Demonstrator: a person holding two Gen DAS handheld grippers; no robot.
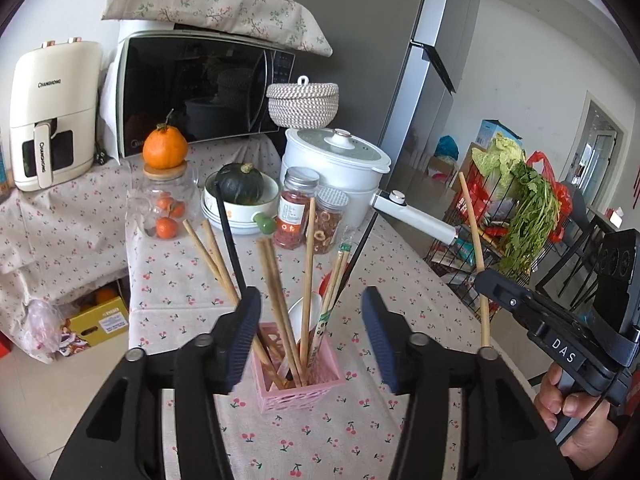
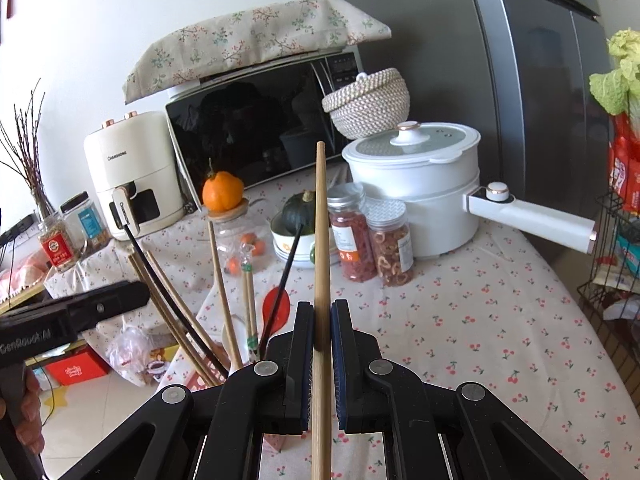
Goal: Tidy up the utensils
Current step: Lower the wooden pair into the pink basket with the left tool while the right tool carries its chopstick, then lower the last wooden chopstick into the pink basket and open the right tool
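A pink slotted holder (image 1: pixel 300 388) stands on the cherry-print tablecloth (image 1: pixel 352 432). It holds several wooden chopsticks (image 1: pixel 307 280), black chopsticks (image 1: pixel 230 240) and a white spoon (image 1: pixel 304 312). My left gripper (image 1: pixel 312 296) is open just above it, a finger on each side of the bundle and nothing pressed between the pads. Off to the right, my right gripper (image 1: pixel 486 276) is shut on a single light wooden chopstick (image 1: pixel 472 224). In the right wrist view that chopstick (image 2: pixel 320 220) stands upright between the shut pads of the right gripper (image 2: pixel 322 308). The bundle of chopsticks (image 2: pixel 224 300) is at its lower left.
Behind the holder stand two jars (image 1: pixel 296 208), a bowl with a green squash (image 1: pixel 240 196) and a white pot (image 1: pixel 336 160) whose long handle (image 1: pixel 416 216) juts right. Microwave (image 1: pixel 200 88) and air fryer (image 1: pixel 52 116) at the back. A wire rack with greens (image 1: pixel 520 208) is beyond the table's right edge.
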